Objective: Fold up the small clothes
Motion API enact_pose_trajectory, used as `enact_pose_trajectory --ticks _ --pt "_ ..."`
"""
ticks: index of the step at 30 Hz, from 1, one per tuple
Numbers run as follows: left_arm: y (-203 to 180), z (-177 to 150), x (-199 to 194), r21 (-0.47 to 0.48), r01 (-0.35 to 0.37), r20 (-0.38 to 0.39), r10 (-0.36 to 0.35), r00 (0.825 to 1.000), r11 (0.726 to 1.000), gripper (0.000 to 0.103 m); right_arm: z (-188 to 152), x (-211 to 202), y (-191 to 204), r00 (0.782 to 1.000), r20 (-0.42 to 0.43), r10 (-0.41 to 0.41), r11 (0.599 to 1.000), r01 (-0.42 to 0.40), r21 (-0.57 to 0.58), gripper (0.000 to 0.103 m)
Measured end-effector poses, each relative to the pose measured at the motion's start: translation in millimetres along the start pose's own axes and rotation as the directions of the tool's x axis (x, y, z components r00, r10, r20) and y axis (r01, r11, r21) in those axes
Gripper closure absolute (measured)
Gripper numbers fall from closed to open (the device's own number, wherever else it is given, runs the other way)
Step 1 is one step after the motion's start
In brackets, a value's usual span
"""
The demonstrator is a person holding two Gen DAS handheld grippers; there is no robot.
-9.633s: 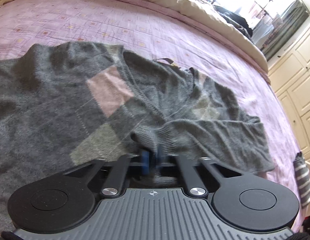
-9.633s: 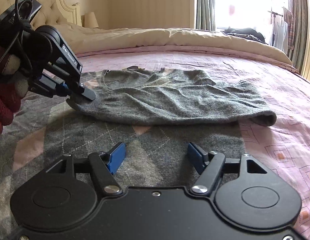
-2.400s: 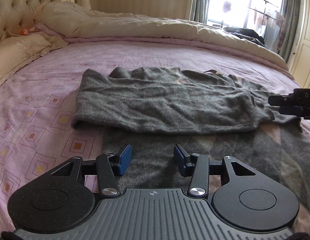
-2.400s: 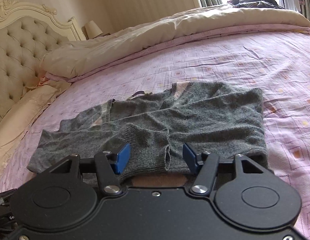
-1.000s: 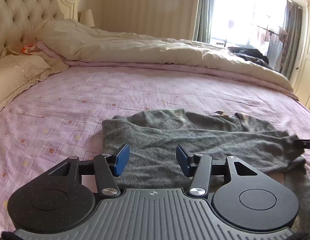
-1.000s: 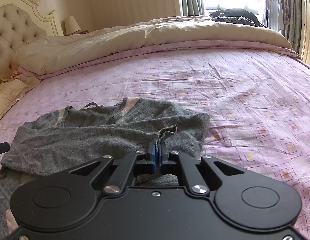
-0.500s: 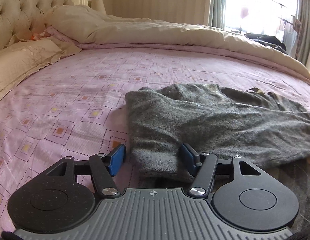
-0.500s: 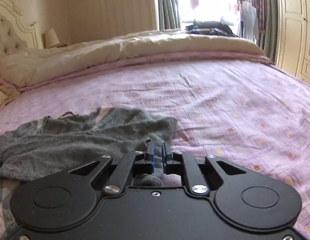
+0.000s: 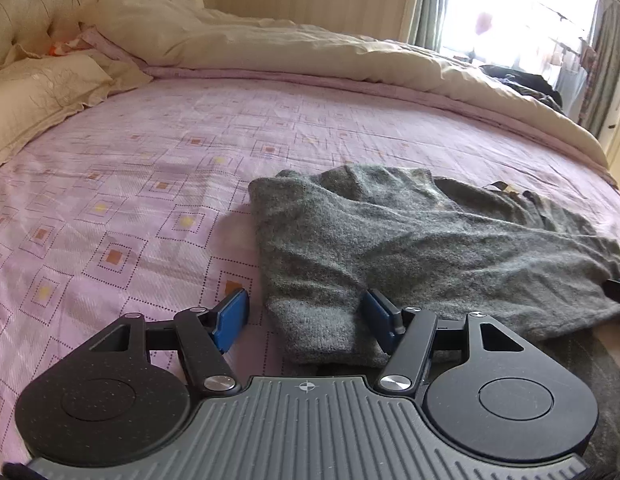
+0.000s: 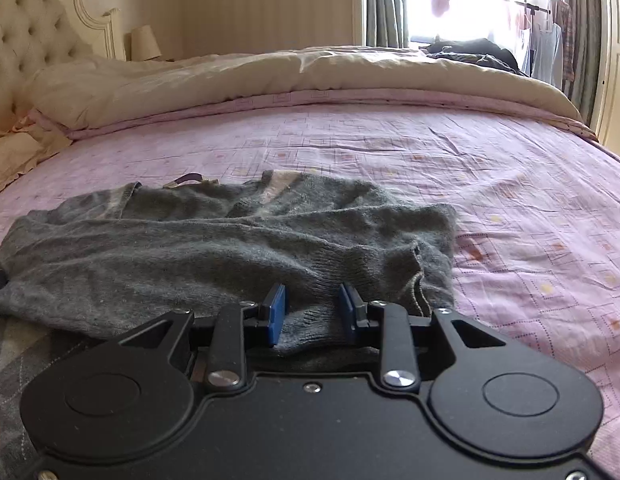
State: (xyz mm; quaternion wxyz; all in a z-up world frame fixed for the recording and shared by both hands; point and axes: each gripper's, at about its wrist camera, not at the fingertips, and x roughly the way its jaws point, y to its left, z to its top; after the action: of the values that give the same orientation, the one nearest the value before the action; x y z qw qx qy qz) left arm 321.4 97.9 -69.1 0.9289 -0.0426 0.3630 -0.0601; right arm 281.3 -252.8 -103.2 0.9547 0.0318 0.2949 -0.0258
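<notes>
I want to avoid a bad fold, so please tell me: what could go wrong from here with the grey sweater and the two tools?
1. The left tool is open around the folded edge of the grey sweater; closing may catch only the top layer.
2. The right tool is open over the sleeve cuff, so that loose part could slide out of place.
3. The wrinkled knit may fold unevenly on the pink bedsheet.

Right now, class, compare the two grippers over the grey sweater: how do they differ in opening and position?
The left gripper gapes wide, while the right gripper is open more narrowly. The left gripper sits at the grey sweater's left edge, one of its fingers over the pink bedsheet; the right gripper has both fingers over knit near the right edge. Both have blue pads, and neither clamps the sweater.
</notes>
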Motion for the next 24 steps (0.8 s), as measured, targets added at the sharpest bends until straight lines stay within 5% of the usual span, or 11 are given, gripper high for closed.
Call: enact_pose_trajectory --ticks 7,16,17,19,21,24 --pt "31.5 45.7 18.6 -0.152 0.055 -0.006 -0.057 0.998 0.987 0.041 -5.5 -2.1 19.1 0.997 0.041 -0.061 0.993 0.064 -0.097 0.051" --pt "32.7 61.9 61.1 -0.131 0.039 -0.054 -0.046 0.997 0.991 0.043 -10.8 -2.7 31.6 0.988 0.09 -0.127 0.978 0.14 -0.154 0.048" --pt "30.8 61.9 63.0 -0.123 0.042 -0.051 -0.049 0.997 0.991 0.046 -11.1 -3.1 32.1 0.987 0.095 -0.129 0.977 0.143 -0.157 0.048" --pt "26.1 62.3 65.0 -0.09 0.043 -0.051 -0.048 0.998 0.995 0.089 -10.8 -3.5 30.1 0.988 0.097 -0.123 0.98 0.136 -0.147 0.048" --pt "20.5 62.0 61.3 -0.063 0.027 -0.039 -0.029 0.999 0.998 0.093 -10.5 -3.6 27.7 0.988 0.098 -0.117 0.982 0.13 -0.135 0.047" --pt "11.3 61.8 44.2 0.02 -0.051 0.079 0.049 0.996 0.999 0.096 -10.7 -1.9 27.6 0.989 0.091 -0.119 0.982 0.131 -0.137 0.047"
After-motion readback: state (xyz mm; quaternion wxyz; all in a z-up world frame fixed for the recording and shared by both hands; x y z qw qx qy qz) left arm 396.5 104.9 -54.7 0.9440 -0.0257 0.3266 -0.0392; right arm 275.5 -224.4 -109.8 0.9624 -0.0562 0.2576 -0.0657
